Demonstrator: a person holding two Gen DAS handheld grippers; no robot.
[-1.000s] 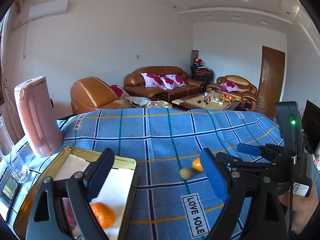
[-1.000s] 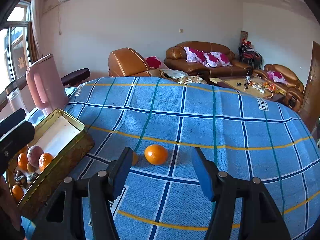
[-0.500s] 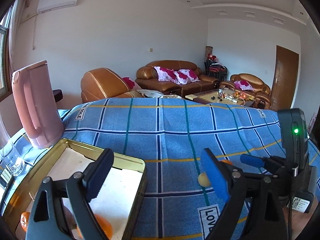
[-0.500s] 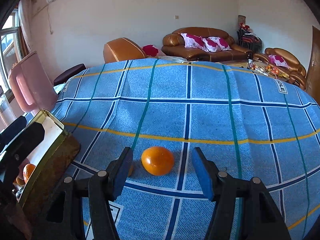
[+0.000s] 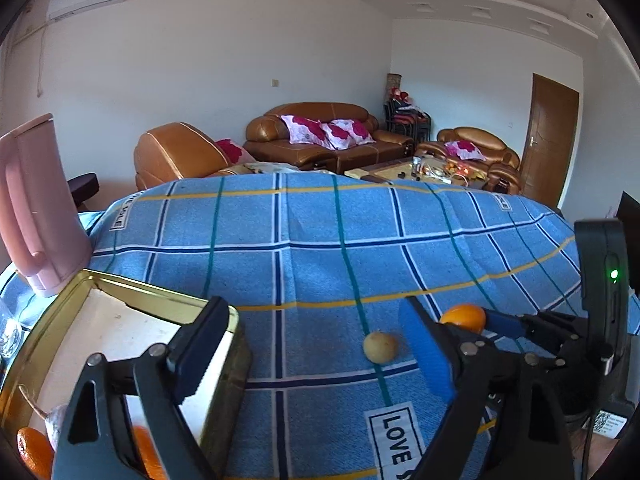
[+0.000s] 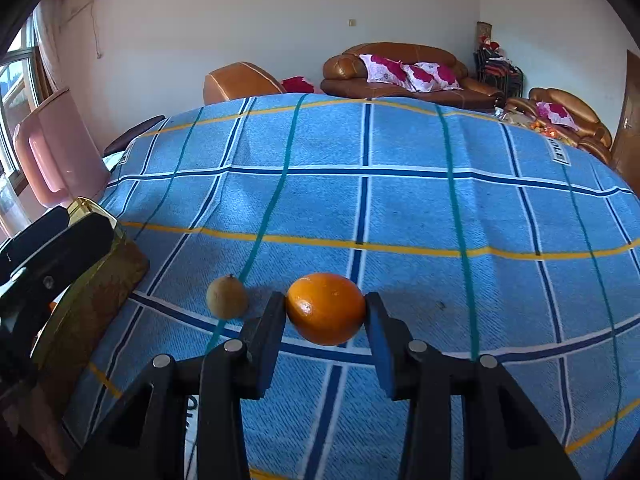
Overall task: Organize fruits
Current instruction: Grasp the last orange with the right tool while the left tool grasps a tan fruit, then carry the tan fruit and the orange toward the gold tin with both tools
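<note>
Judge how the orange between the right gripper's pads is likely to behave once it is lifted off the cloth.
The orange is round and glossy, so it could slip or roll out if the right gripper loosens. The pads touch its widest sides, which probably holds. It looks firm, so it likely won't deform.

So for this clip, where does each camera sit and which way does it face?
Left wrist: on the left tongs, looking forward and down across the blue checked cloth; its closing, empty tongs straddle the gold tin rim.
Right wrist: on the right tongs, same direction, gripping the orange; the left tongs intrude at left.
Shared: orange, small brownish fruit, tin, pink jug.
</note>
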